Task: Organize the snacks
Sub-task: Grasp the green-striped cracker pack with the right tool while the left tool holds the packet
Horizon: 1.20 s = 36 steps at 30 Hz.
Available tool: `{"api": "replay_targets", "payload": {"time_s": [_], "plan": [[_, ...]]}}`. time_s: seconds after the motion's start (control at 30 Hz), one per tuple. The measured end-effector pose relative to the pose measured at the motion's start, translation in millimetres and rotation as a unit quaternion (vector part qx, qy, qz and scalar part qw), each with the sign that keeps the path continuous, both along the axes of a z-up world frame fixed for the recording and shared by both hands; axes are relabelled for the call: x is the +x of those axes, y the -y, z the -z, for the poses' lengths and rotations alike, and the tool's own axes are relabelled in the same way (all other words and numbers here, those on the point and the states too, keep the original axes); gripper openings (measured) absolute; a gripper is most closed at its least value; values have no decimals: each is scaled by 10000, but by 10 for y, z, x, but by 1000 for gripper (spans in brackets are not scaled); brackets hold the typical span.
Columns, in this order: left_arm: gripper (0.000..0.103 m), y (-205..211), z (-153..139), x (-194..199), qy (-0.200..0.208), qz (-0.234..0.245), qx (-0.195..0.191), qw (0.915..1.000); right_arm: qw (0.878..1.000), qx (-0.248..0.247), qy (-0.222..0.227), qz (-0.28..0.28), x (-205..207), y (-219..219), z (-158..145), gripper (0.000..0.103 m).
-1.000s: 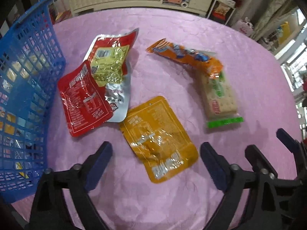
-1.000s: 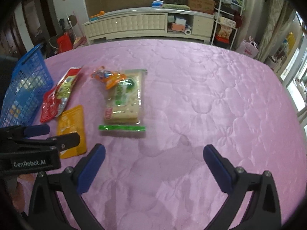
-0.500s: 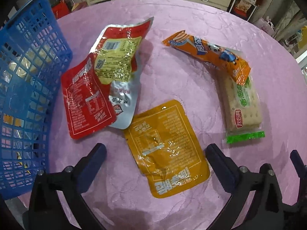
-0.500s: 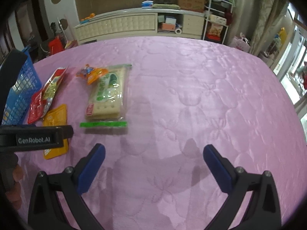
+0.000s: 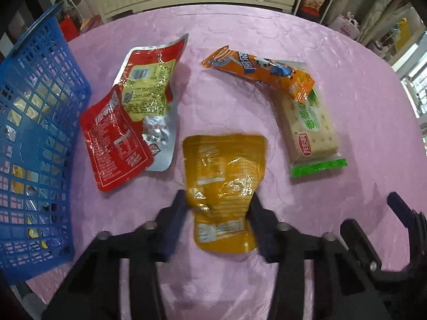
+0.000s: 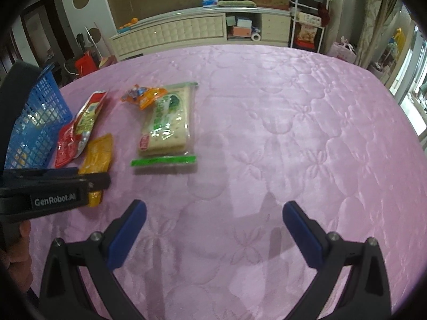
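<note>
A yellow pouch (image 5: 224, 170) lies on the pink tablecloth (image 5: 240, 26), and my left gripper (image 5: 217, 205) is closing its jaws on it. Both pads press the pouch's sides and the foil buckles between them. To its left lie a red pouch (image 5: 114, 144) and a silver-and-red pouch (image 5: 149, 90). An orange bar (image 5: 259, 69) rests on the far end of a green-sealed cracker pack (image 5: 309, 128) on the right. A blue basket (image 5: 34, 133) stands at the left edge. My right gripper (image 6: 213, 213) hangs open over bare cloth, right of the cracker pack (image 6: 165, 128).
Several snack packets show through the mesh of the blue basket (image 6: 37, 122). A cream cabinet (image 6: 186, 32) and a white shelf rack (image 6: 307, 21) stand beyond the table's far edge. A person's hand (image 6: 18, 253) holds the left gripper's handle.
The left gripper's jaws went from wide apart to pressed against the yellow pouch, which has crumpled and turned upright in the view. The right gripper stayed open and in place.
</note>
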<state>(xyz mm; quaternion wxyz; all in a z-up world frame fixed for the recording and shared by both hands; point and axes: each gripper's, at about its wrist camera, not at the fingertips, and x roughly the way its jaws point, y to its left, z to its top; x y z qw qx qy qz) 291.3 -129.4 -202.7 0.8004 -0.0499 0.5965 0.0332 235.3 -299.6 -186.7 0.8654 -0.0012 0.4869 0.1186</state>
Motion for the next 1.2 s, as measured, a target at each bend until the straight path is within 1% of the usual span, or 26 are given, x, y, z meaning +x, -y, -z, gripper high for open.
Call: {"api": "replay_targets", "payload": {"time_s": [0.03,0.07,0.17,0.23,0.3,0.43,0.53,0.63,0.77,0.87,0.9,0.93,0.97,1.0,1.03,1.1,1.13,1.17,1.2], "plan": [[37,-39,-10,-20,19,51,-13,10000,10000,71,-37,2,12,-1,-3,103],[32,-40,-15,-33,47,114,17,9999,9999,106,-61,12,31,-6,-10,103],[29,-56,-32,-95,166,274,-19,9995,9999,142,-77,-41,67,-46,-51,103],[26,-144,-20,-145,293,365,-77,9989,9998,161,-77,-117,91,-85,-85,103],[25,-189,-85,-191,476,409,-165,9979,9996,186,-32,-227,119,-129,-127,103],[25,-364,-255,-255,825,371,-195,9957,9993,219,97,-296,208,-179,-211,103],[25,-471,-308,-243,991,400,-235,9940,9990,247,53,-377,342,-260,-211,103],[25,-539,-299,-218,1061,467,-247,9929,9983,277,10,-514,462,-366,-195,103],[25,-614,-308,-118,1097,542,-262,9921,9979,39,33,-653,595,-576,-117,100],[25,-533,-277,-75,1126,565,-301,9916,9979,-46,35,-642,702,-644,-54,99],[25,-543,-266,-49,1147,592,-302,9912,9978,-108,1,-658,753,-667,-16,97],[25,-522,-238,74,1151,619,-296,9910,9976,-120,-32,-675,780,-673,12,88],[25,-494,-239,48,1162,626,-288,9908,9974,-143,-68,-696,808,-691,50,83],[25,-509,-228,72,1176,619,-301,9907,9972,-192,-89,-715,817,-703,79,75],[25,-516,-216,98,1178,606,-318,9907,9970,-243,-114,-730,823,-717,109,71],[25,-533,-192,107,1165,579,-372,9908,9966,-375,-3,-733,798,-743,113,69],[25,-537,-179,115,1162,574,-383,9908,9966,-385,6,-722,784,-750,111,63],[25,-542,-163,116,1154,573,-388,9909,9966,-438,2,-696,762,-758,105,59],[25,-542,-170,100,1140,573,-393,9910,9966,-440,-44,-689,742,-764,104,59]]}}
